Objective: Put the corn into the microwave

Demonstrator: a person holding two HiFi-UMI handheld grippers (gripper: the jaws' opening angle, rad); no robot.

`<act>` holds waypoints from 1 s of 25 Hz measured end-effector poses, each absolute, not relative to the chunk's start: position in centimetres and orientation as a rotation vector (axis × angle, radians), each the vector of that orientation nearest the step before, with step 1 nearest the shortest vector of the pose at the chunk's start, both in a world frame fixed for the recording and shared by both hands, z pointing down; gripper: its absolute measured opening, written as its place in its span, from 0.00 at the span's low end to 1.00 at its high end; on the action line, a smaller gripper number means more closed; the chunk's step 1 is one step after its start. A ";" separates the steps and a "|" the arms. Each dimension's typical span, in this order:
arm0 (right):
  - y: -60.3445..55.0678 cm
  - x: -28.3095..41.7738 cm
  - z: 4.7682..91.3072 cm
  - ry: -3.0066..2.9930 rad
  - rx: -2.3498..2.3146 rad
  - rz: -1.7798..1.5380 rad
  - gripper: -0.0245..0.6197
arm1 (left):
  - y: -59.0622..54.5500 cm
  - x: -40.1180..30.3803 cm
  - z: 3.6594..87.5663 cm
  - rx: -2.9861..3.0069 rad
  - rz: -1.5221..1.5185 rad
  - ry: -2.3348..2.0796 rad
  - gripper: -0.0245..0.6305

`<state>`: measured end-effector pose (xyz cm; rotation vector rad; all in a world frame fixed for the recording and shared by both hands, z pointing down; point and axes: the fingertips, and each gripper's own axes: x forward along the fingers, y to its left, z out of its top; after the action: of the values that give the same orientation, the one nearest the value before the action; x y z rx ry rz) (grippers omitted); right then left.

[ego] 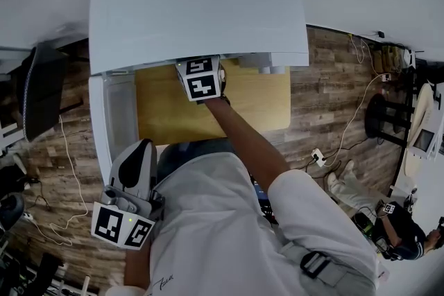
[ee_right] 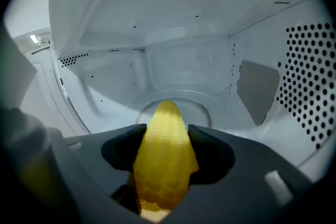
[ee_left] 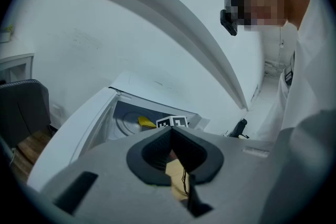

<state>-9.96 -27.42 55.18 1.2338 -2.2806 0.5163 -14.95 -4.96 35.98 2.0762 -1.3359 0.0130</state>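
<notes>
A yellow corn cob [ee_right: 165,165] is clamped lengthwise between the dark pads of my right gripper [ee_right: 167,131], tip pointing forward. The gripper is inside the white microwave [ego: 194,3], above the round glass turntable [ee_right: 202,105]. From the head view only its marker cube [ego: 201,77] and the arm show below the microwave's top. In the left gripper view the corn [ee_left: 146,122] shows inside the cavity beside that cube [ee_left: 173,122]. My left gripper [ego: 142,149] hangs near the person's body at the lower left, its jaws together with nothing in them [ee_left: 171,131].
The microwave door [ego: 114,125] stands open to the left. The microwave sits on a wooden table [ego: 267,100]. The cavity's right wall has a perforated panel [ee_right: 310,86]. Cables and a power strip [ego: 318,157] lie on the plank floor at the right.
</notes>
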 end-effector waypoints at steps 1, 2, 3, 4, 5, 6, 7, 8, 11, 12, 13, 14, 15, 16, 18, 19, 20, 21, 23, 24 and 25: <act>-27.5 -9.9 55.3 -2.276 1.237 0.506 0.44 | -5.0 -15.0 36.0 2.075 0.014 -1.337 0.02; -27.6 -9.9 55.4 -2.270 1.239 0.496 0.44 | -5.0 -15.0 36.0 2.073 0.016 -1.337 0.02; -27.7 -9.9 55.5 -2.264 1.241 0.486 0.44 | -5.0 -15.1 36.1 2.071 0.017 -1.338 0.02; -27.8 -9.9 55.6 -2.259 1.244 0.476 0.44 | -5.0 -15.2 36.1 2.070 0.018 -1.339 0.02; -27.9 -9.9 55.7 -2.255 1.248 0.468 0.44 | -5.0 -15.2 36.1 2.068 0.018 -1.341 0.02; -27.9 -9.9 55.7 -2.251 1.252 0.461 0.44 | -5.0 -15.3 36.1 2.067 0.018 -1.342 0.02; -28.0 -9.9 55.8 -2.249 1.258 0.455 0.44 | -5.0 -15.4 36.1 2.066 0.018 -1.343 0.02; -28.1 -9.9 55.8 -2.246 1.263 0.448 0.44 | -5.0 -15.4 36.1 2.065 0.018 -1.345 0.02; -28.4 -9.9 55.9 -2.233 1.276 0.425 0.44 | -4.9 -15.6 36.1 2.063 0.020 -1.349 0.02; -28.5 -9.8 55.9 -2.227 1.281 0.417 0.44 | -4.8 -15.6 36.1 2.062 0.021 -1.351 0.02; -28.6 -9.8 56.0 -2.223 1.285 0.408 0.44 | -4.8 -15.7 36.1 2.060 0.021 -1.354 0.02; -28.7 -9.7 56.0 -2.219 1.289 0.399 0.44 | -4.7 -15.7 36.1 2.059 0.021 -1.356 0.02; -28.7 -9.7 56.0 -2.217 1.292 0.391 0.45 | -4.6 -15.7 36.1 2.057 0.022 -1.359 0.02; -28.8 -9.8 55.9 -2.216 1.294 0.383 0.44 | -4.5 -15.8 36.2 2.056 0.022 -1.361 0.02; -28.9 -9.8 55.9 -2.214 1.294 0.369 0.45 | -4.3 -15.8 36.2 2.053 0.024 -1.363 0.02; -28.9 -9.9 55.9 -2.211 1.294 0.360 0.45 | -4.2 -15.8 36.2 2.052 0.025 -1.363 0.02; -28.9 -9.9 55.9 -2.208 1.294 0.349 0.45 | -4.2 -15.8 36.2 2.051 0.025 -1.363 0.02; -29.0 -10.0 55.9 -2.205 1.294 0.340 0.45 | -4.2 -15.8 36.2 2.050 0.026 -1.363 0.02; -29.1 -10.1 56.1 -2.199 1.293 0.327 0.45 | -4.2 -15.8 36.2 2.049 0.026 -1.362 0.02; -29.2 -10.1 56.2 -2.196 1.291 0.321 0.45 | -4.2 -15.7 36.2 2.050 0.026 -1.362 0.02; -29.2 -10.1 56.3 -2.192 1.289 0.317 0.45 | -4.3 -15.7 36.3 2.050 0.026 -1.362 0.02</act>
<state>-10.12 -29.17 56.29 1.2894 -2.1917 0.3166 -15.72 -4.26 36.25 2.0503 -1.3617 0.0261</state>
